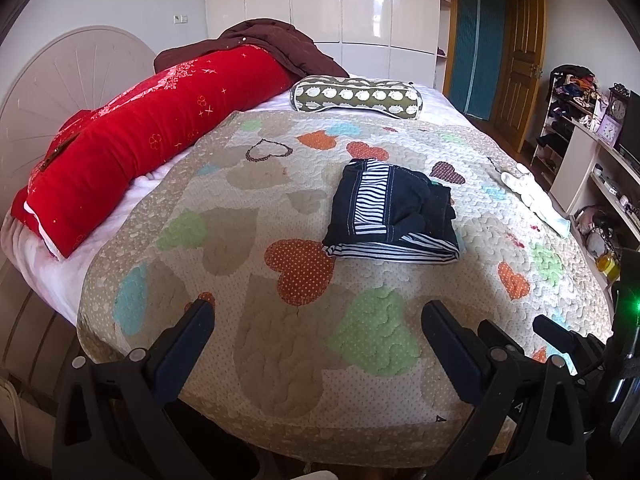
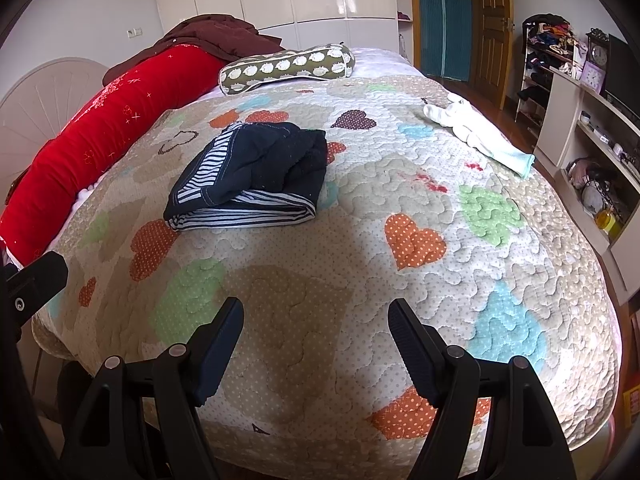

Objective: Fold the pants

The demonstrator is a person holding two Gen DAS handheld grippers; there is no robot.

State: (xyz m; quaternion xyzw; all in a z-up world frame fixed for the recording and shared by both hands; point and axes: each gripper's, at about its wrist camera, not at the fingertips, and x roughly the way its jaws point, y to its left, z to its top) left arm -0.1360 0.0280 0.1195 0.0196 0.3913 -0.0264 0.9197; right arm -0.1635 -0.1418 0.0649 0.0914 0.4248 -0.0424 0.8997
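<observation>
We hold both tools back at the near edge of the bed, well apart from the pants point(image 1: 394, 216), which lie ahead of the left gripper point(image 1: 318, 316) and slightly to its right, and ahead and to the left of the right gripper point(image 2: 316, 314). Both claws stand wide, with nothing between their fingers.

The pants look already folded into a compact bundle on the quilt point(image 1: 280, 360): dark cloth with striped lining showing, layered edges facing us, the closed fold on the bundle's right side. We judge the task near its end, or done.

If we tidy further, we should do it gently:
- Bring the 2 claws in from our side, 1 to each near corner of the bundle.
- Pinch all layers together, not just the top one, or the stack will slide open.
- Keep the lift low so the soft cloth does not sag and unfold.
- The top of the bundle is rumpled near its far right; a light press there would flatten it.

The white garment point(image 2: 476, 132) far to the right of the right claw and the patterned bolster point(image 1: 354, 98) beyond the pants are clear of our path.
</observation>
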